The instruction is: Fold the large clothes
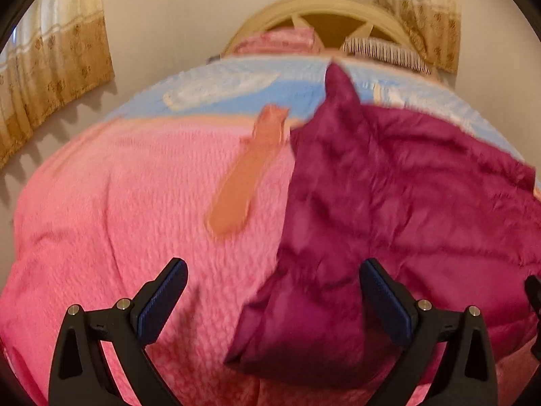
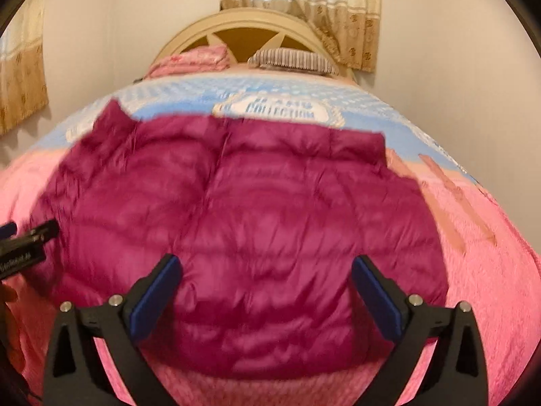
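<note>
1. The bed (image 2: 490, 297) wears a soft pink blanket (image 1: 118, 220); if I pinch too deep I may catch blanket along with the jacket.
2. The maroon puffer jacket (image 2: 236, 220) lies spread on that blanket, a sleeve (image 1: 338, 101) pointing toward the headboard. It looks slippery and puffy, so I judge a fold could spring back or slide.
3. My left gripper (image 1: 272, 301) hangs at the jacket's edge, jaws apart, holding nothing; a shallow bite could slip off.
4. My right gripper (image 2: 267, 299) hovers over the jacket's near part, jaws apart too.
</note>
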`<state>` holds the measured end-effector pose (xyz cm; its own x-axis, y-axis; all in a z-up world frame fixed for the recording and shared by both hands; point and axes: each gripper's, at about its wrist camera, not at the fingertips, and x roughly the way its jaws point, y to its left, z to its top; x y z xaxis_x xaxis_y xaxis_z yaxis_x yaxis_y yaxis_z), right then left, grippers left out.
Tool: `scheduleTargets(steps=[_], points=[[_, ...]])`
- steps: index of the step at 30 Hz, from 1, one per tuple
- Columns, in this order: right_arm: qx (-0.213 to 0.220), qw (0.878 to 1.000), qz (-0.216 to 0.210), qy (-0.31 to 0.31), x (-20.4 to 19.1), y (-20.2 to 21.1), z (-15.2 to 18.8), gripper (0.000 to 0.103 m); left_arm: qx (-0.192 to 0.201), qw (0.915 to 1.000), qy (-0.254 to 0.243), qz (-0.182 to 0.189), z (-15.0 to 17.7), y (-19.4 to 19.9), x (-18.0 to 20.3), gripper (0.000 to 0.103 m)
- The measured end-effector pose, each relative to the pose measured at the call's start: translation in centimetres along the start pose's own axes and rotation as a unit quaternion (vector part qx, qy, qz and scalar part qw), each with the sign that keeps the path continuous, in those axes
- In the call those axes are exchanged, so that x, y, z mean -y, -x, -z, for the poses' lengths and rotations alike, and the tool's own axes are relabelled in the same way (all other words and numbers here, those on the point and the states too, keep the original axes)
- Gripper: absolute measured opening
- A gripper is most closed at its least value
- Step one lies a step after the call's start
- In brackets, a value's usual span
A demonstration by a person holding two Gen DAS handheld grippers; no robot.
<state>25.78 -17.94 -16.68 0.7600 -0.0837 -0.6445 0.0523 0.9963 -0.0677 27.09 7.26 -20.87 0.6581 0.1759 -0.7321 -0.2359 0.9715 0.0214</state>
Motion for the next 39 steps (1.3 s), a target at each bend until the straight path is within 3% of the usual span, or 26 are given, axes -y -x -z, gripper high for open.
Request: scheduleTargets(steps=[10,12,14,18,20,23,32,36,39], points=[[-0.015,0.998,0.045,0.044,-1.0,-2.5,2.0,0.103,0.000,0.9993,0.015,0.036,0.8,-1.5,0.5,0.099],[-0.017,0.998,0.045,0.043,-0.9,-2.5,2.1,0.103,0.005,0.9987,0.004,0.050,0.8,-1.2,0.9,0.083],[-0.019,0.998,0.042,0.040,-0.7,-2.6,2.1,0.103,0.002,0.9967,-0.010,0.081,0.7,-0.5,1.7,0.049],[-0.020,0.998,0.043,0.040,-0.8,-2.3,2.3,0.103,-0.004,0.9957,-0.017,0.091,0.5,-0.3,2.0,0.040],[-0.022,0.998,0.043,0.040,-0.8,-2.4,2.3,0.103,0.000,0.9956,-0.028,0.089,0.2,0.0,2.0,0.025],[-0.025,0.998,0.047,0.042,-0.9,-2.5,2.1,0.103,0.008,0.9953,-0.042,0.086,-0.1,1.0,2.1,0.013],[-0.041,0.996,0.055,0.055,-1.4,-2.4,1.6,0.103,0.015,0.9930,-0.028,0.114,-0.4,4.1,-0.4,0.009],[-0.035,0.996,0.040,0.067,-3.8,-2.1,1.6,0.103,0.014,0.9933,0.004,0.115,-0.8,5.0,-3.9,0.009],[-0.029,0.995,0.020,0.089,-6.8,-1.9,1.4,0.103,0.034,0.9944,0.021,0.098,-1.6,6.8,-6.8,0.008]])
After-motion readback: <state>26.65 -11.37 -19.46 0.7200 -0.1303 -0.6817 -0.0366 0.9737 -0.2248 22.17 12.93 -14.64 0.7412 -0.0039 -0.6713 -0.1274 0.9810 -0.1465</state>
